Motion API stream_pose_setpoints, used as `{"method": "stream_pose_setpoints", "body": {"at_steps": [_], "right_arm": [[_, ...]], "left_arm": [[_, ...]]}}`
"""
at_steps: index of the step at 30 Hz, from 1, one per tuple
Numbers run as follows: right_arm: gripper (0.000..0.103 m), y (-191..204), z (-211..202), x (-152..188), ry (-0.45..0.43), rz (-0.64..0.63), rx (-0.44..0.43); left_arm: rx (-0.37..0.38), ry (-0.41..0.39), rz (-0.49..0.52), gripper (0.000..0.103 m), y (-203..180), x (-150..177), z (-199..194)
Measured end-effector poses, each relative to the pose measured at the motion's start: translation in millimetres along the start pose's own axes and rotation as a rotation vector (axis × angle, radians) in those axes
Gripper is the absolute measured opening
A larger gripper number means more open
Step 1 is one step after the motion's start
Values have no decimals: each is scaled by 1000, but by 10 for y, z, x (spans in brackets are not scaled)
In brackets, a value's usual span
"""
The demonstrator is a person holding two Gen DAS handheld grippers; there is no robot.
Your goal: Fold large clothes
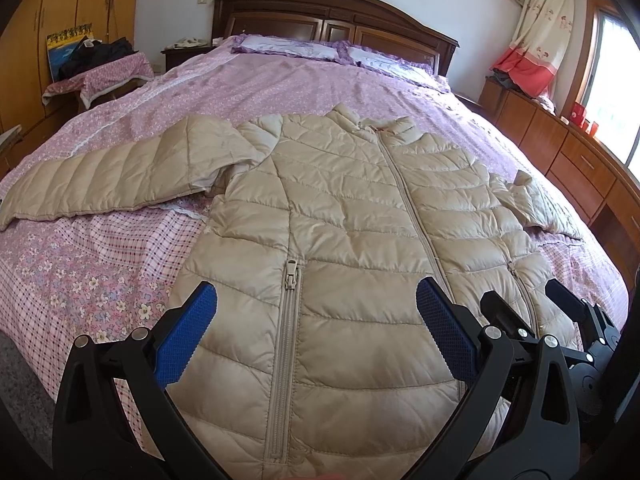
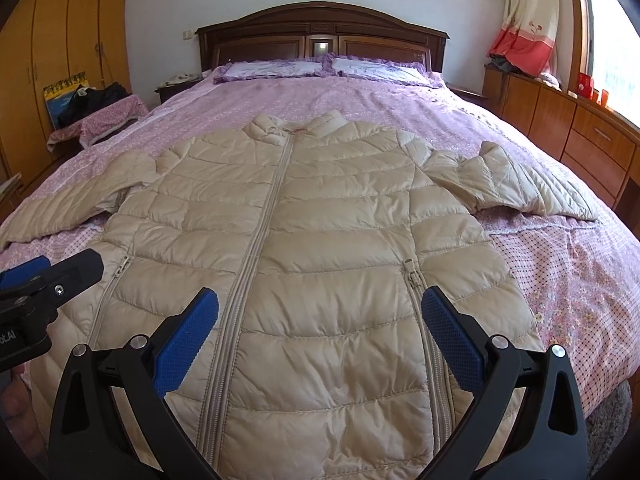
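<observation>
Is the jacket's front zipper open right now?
No, the jacket lies flat on the bed with its center zipper closed up to the collar.

Both wrist cams are looking from the foot of the bed (image 1: 256,80) toward the headboard (image 2: 320,36), hovering close over the jacket (image 1: 340,240) hem. L cam is sitting left of R; the 2 views are sharing jacket, pillows, headboard.
</observation>
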State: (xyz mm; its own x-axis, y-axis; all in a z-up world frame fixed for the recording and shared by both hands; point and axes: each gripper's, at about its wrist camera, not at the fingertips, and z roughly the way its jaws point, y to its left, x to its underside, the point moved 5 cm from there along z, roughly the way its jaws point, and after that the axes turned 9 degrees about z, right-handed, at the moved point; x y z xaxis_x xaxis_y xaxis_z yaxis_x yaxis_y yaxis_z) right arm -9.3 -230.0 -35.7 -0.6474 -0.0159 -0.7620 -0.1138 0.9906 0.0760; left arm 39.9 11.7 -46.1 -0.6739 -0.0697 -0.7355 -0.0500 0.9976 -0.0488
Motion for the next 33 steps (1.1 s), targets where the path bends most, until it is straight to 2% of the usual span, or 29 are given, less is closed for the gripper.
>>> {"method": "stream_pose_setpoints", "body": {"at_steps": [11, 15, 17, 20, 23, 25, 26, 30, 33], "right_arm": [[98, 10, 47, 27, 3, 2, 16], [98, 10, 28, 7, -32, 16, 6], [98, 28, 34, -10, -46, 18, -1], [98, 66, 45, -34, -54, 19, -19], [98, 137, 59, -40, -63, -6, -33], [98, 189, 95, -31, -62, -25, -37], [98, 216, 118, -22, -56, -32, -39], [98, 284, 214, 26, -25, -53, -45], [98, 299, 233, 25, -20, -59, -43]], "left_arm": [[-13, 11, 1, 99, 53, 48, 98], [-6, -46, -34, 99, 221, 22, 109], [-5, -48, -48, 99, 319, -8, 135], [25, -66, -79, 99, 528, -77, 168], [91, -115, -109, 99, 797, -190, 167], [138, -134, -150, 99, 1051, -278, 184], [134, -134, -175, 99, 1173, -306, 202], [60, -114, -352, 99, 1838, -311, 306], [23, -97, -554, 99, 2410, -114, 404]]}}
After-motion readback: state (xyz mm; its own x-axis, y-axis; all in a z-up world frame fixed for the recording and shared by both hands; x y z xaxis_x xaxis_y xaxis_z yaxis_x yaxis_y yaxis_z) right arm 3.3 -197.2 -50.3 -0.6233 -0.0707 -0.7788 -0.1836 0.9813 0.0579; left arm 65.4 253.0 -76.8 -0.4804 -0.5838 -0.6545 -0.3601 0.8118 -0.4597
